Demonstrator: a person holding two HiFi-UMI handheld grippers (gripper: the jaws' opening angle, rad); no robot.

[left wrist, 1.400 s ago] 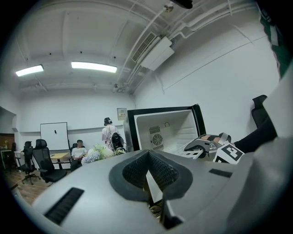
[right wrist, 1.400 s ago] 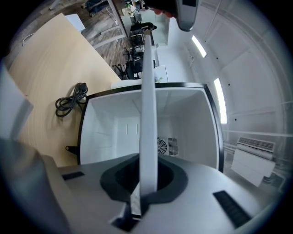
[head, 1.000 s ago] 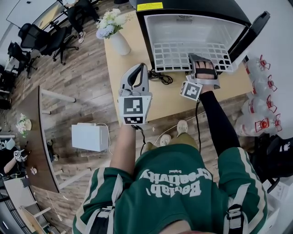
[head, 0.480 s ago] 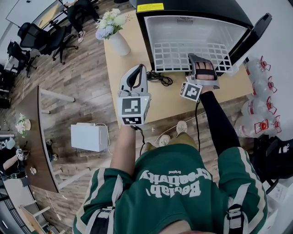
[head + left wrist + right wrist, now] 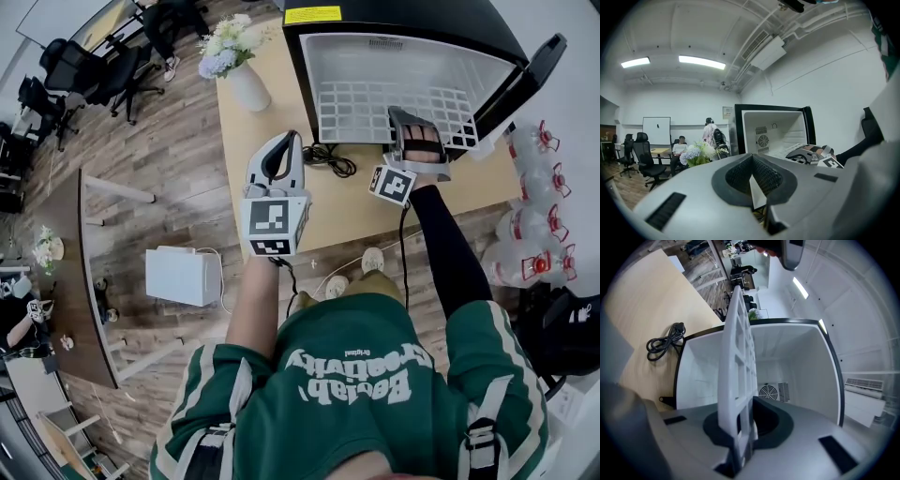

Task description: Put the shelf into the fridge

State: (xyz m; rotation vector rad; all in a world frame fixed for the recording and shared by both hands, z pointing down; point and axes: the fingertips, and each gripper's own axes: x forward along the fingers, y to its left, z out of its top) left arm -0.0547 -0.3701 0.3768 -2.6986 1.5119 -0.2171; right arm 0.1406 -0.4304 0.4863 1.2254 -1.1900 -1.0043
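Observation:
The white grid shelf (image 5: pixel 375 108) lies flat, partly inside the black mini fridge (image 5: pixel 403 19), which stands on the wooden table (image 5: pixel 347 202) with its door open. My right gripper (image 5: pixel 412 127) holds the shelf's front edge, its jaws closing tight on it. In the right gripper view the shelf (image 5: pixel 738 357) runs edge-on from the right gripper (image 5: pixel 740 446) into the white fridge cavity (image 5: pixel 797 362). My left gripper (image 5: pixel 286 141) hovers over the table's left half, shut and holding nothing. In its own view the left gripper (image 5: pixel 757 197) faces the fridge (image 5: pixel 773 136).
The fridge door (image 5: pixel 525 80) swings out to the right. A coiled black cable (image 5: pixel 328 157) lies on the table before the fridge. A white vase of flowers (image 5: pixel 246 86) stands at the table's far left. Water bottles (image 5: pixel 534 187) and a white box (image 5: pixel 183 278) stand on the floor.
The shelf has slid slightly deeper into the fridge with the right gripper still on it. The left gripper has barely moved.

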